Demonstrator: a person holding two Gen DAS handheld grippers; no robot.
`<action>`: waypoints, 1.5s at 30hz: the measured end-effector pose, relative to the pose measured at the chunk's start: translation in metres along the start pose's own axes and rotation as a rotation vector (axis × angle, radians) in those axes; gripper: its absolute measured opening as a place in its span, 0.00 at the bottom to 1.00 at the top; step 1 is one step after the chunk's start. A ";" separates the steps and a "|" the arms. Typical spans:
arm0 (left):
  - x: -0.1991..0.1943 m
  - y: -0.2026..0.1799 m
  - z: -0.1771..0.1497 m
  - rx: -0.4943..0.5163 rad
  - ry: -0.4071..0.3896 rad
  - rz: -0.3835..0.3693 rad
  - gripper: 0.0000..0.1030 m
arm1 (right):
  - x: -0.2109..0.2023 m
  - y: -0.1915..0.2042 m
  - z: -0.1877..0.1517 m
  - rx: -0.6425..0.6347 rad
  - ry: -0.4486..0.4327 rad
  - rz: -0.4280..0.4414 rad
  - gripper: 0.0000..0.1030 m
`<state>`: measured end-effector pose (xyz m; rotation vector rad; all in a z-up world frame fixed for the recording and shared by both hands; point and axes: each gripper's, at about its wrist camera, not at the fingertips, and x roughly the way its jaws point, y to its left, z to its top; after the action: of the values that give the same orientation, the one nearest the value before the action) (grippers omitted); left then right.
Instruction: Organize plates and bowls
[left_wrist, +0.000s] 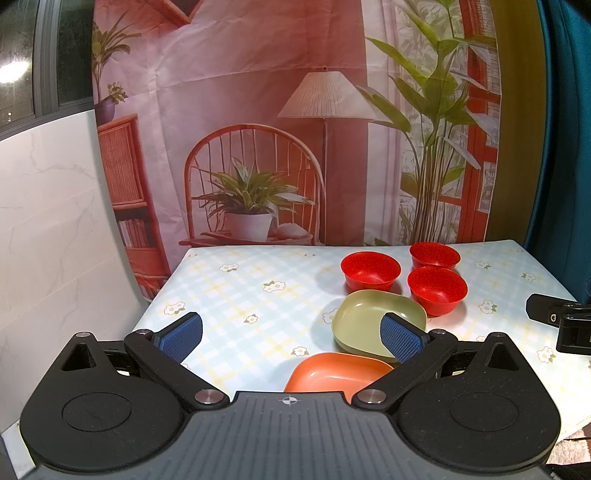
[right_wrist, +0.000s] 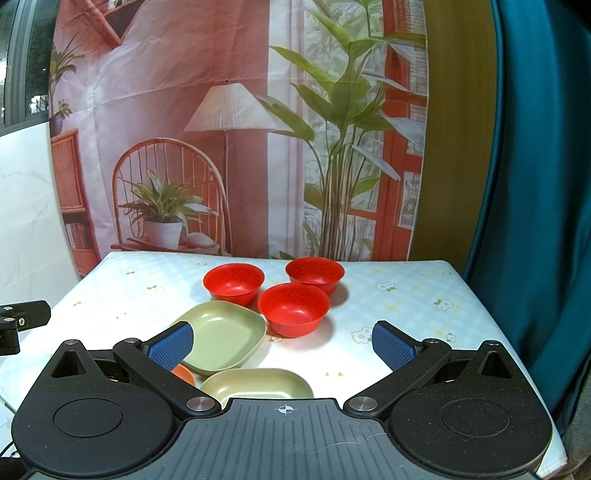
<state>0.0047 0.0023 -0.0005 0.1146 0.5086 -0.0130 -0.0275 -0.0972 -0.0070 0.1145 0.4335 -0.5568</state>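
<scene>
Both my jaws released, nothing held. Landmark: green plate (right_wrist: 221, 334) on counter (right_wrist: 406, 295). Three red bowls (right_wrist: 293, 308) just behind it; orange plate (left_wrist: 338, 373) and second green plate (right_wrist: 258, 384) in front. Risk: crowded rims; careless approach could knock neighbouring bowl.

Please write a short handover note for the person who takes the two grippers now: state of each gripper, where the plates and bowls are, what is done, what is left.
Left gripper: open, holds nothing, above the table.
Right gripper: open, holds nothing.
Three red bowls stand separately at the far middle of the table, not stacked.
Green plate sits in front of them; second green plate and orange plate lie nearest the grippers.
Done: nothing stacked so far.
Left: probably stack the bowls, then the plates.
</scene>
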 end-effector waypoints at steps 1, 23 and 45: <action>0.000 0.000 0.000 0.000 0.000 0.000 1.00 | 0.000 0.000 0.000 0.000 0.000 0.000 1.00; 0.004 0.002 -0.011 -0.015 0.008 0.005 1.00 | 0.000 -0.001 0.000 -0.001 -0.001 0.000 1.00; 0.041 0.009 0.002 -0.035 0.055 -0.020 1.00 | 0.030 -0.004 0.016 -0.038 -0.136 0.123 1.00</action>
<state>0.0424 0.0120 -0.0175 0.0754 0.5649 -0.0208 -0.0013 -0.1184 -0.0054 0.0660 0.3021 -0.4323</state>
